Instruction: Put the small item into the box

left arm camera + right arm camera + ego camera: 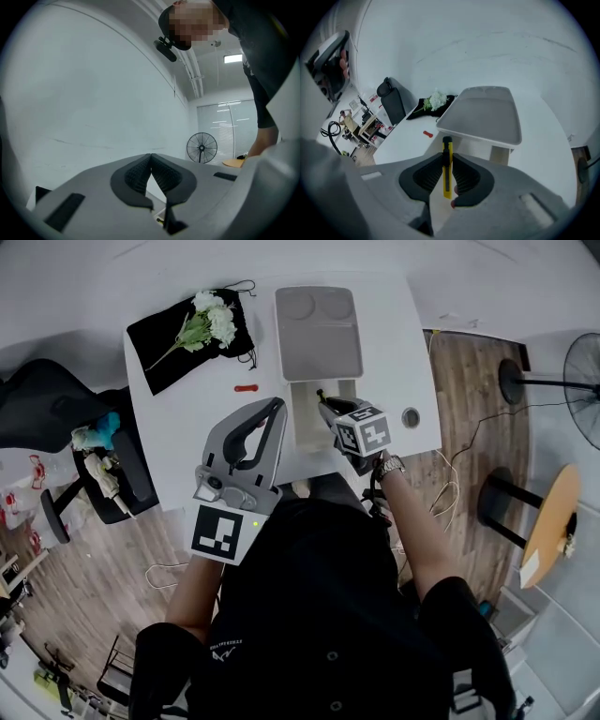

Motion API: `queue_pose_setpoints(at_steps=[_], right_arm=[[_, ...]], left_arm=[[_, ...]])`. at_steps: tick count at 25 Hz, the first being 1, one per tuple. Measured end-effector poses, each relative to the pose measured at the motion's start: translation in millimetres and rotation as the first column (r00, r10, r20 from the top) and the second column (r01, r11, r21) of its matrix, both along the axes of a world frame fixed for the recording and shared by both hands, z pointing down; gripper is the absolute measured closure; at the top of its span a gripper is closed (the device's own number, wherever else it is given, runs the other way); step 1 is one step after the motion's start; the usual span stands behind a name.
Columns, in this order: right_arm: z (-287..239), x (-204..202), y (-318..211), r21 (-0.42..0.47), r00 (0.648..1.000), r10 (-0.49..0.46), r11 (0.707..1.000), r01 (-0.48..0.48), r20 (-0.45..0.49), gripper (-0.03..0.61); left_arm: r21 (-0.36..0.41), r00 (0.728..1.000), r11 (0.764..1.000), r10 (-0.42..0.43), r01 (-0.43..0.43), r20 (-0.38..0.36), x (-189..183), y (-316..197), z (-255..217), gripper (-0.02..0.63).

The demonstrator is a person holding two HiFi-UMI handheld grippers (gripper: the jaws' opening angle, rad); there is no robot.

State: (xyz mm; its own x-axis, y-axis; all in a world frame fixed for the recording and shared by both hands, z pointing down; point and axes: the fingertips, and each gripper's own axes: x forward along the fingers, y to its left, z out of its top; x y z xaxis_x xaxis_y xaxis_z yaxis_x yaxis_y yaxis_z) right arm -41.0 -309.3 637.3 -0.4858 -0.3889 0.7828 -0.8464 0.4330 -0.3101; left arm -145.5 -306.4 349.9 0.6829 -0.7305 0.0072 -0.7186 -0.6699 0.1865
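Where the small item is: a yellow utility knife [447,154] is pinched between the jaws of the right gripper [447,180]. It hangs over the open box [302,423] and is not yet inside it.
How it sits: lengthwise along the jaws, its dark end poking past the tips toward the box's raised lid [317,334].
Right gripper: clamped on the knife, above the box's near end.
Left gripper [151,161]: jaws pressed together on nothing, tilted upward, left of the box and clear of it.
Box: on the white table [187,437], lid swung back on its far side.
Beside the box: a small red thing [245,387] lies to its left. Farther left is a black cloth [164,343] with white flowers [214,320].
Risk, release: letting go from this height may send the knife onto the rim and out onto the table.
Risk, grip: a slim handle held by its flat sides could swivel and drop crooked.
Risk, box: nothing steadies it, so a nudge from the gripper could shift it or knock the lid.
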Motion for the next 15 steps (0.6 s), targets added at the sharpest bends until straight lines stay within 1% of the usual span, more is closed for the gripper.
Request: queue_pose_setpoints(at_steps=[4,8,12,15], right_arm=[[26,-7,5,-0.074,0.995,-0.081,0.994,0.076,-0.058,0.509],[49,-7,5,-0.123,0.980,-0.147,0.984,0.132,-0.131,0.509],[67,-6,10,-0.174,0.968,-0.179,0.973,0.149,-0.173,0.509],[78,-6,13,-0.206,0.961,-0.183,0.968,0.140,-0.206,0.509]], left_arm=[[-0.009,1.000,1.000,-0.014,0.014,0.002,-5,-1,3,0.609],[-0.015,1.000,1.000,-0.019,0.019,0.009,-8,-1,7,0.609],[-0.020,0.999,0.999,-0.032,0.032,0.011,-11,0,10,0.609],[-0.025,0.999,0.999,-0.042,0.042,0.009,-14,0,11,0.609]])
